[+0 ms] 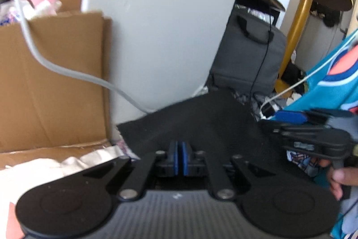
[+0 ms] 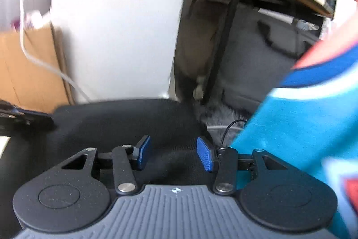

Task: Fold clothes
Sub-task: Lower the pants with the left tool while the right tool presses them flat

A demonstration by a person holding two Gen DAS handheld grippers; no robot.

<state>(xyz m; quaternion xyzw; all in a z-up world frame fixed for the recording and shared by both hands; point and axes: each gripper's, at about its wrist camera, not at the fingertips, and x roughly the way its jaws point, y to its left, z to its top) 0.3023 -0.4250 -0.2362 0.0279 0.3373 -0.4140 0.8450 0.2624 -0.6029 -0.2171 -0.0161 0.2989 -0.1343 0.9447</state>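
soft, light teal jersey (image 2: 297, 127) hanging limp off the right of the black pad (image 2: 116, 124), best pinched at a hem; left gripper (image 1: 179, 157) closed empty, right gripper (image 2: 173, 153) wide open, empty.

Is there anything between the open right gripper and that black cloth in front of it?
Nothing visible. The right gripper is open with the black cloth directly beyond its fingertips. The teal jersey hangs off to its right, beside the right finger, not across the gap.
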